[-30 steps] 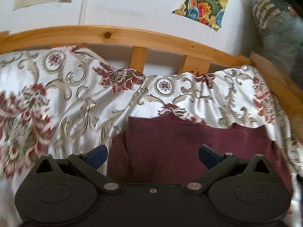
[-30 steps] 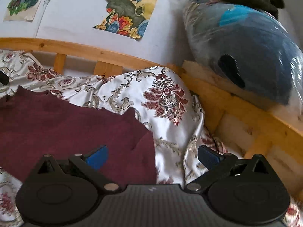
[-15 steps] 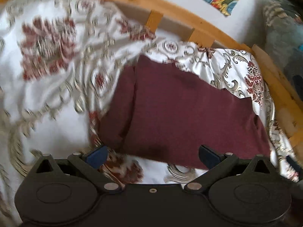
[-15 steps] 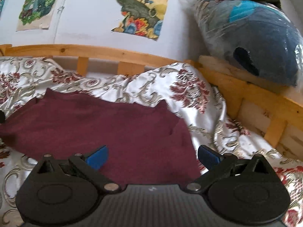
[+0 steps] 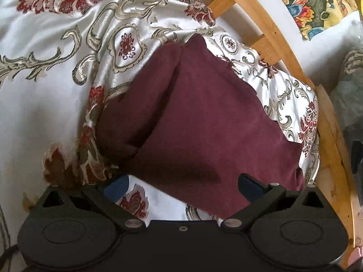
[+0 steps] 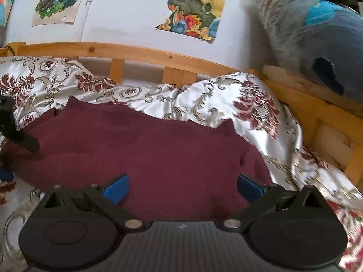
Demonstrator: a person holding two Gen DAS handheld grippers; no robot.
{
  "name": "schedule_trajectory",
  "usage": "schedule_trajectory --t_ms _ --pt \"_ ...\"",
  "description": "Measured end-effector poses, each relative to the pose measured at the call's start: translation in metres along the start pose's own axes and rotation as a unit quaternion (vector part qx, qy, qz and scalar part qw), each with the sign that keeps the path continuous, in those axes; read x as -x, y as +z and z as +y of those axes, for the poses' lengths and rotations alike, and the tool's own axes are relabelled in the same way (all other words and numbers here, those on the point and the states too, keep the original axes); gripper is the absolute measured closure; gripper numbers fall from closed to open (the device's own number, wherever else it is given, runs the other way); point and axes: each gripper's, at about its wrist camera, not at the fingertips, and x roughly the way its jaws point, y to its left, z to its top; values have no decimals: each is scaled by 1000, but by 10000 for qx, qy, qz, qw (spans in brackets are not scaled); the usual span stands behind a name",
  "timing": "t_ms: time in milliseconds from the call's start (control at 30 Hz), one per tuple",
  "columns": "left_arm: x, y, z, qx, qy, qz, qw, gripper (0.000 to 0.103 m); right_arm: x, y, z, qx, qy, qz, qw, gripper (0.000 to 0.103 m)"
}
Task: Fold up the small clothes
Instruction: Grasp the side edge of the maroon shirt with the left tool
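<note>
A bed with a shiny floral bedspread (image 5: 45, 95) and a wooden rail (image 6: 140, 53) is carrying everything here. The maroon garment (image 5: 199, 122) is lying flat-ish toward the rail-side corner, one side already flapped over. The left gripper (image 5: 183, 184) and right gripper (image 6: 182, 185) are both hanging over its near edge, jaws spread wide and holding nothing, probably lining up to pinch that hem for the next fold.

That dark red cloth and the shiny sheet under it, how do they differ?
The maroon garment is plain and matte; the bedspread is glossy white with gold scrolls and red flowers. The garment is a small folded piece lying on top; the bedspread spreads well past it on every side. Both are soft fabric, slightly rumpled.
</note>
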Motion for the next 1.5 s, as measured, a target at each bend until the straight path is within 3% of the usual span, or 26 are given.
schedule_trajectory --t_ms 267,467,633,933,1200,1267,1367,1500 --pt "-9 2 5 70 -77 -149 9998 1 -35 2 4 85 85 195 9997 0" --pt "-13 -3 -2 -221 15 -264 9994 1 -45 -9 10 146 76 278 9995 0" --pt "-11 -5 1 -29 -136 -432 9990 2 -45 -16 12 156 55 270 9995 0" --pt "-2 -6 18 519 -128 -687 9962 37 -50 -20 2 -152 267 368 9989 0" --pt "-6 -3 22 574 -44 -803 9951 43 -50 -20 4 -114 237 355 9990 0" --pt "-6 -4 22 546 118 -817 9951 60 -50 -20 4 -112 237 356 9990 0" --pt "-4 -6 18 428 220 -878 9950 75 -50 -20 3 -131 260 372 9989 0" --pt "3 -10 -2 -55 402 -1080 9933 84 -51 -14 0 -162 374 505 9979 0"
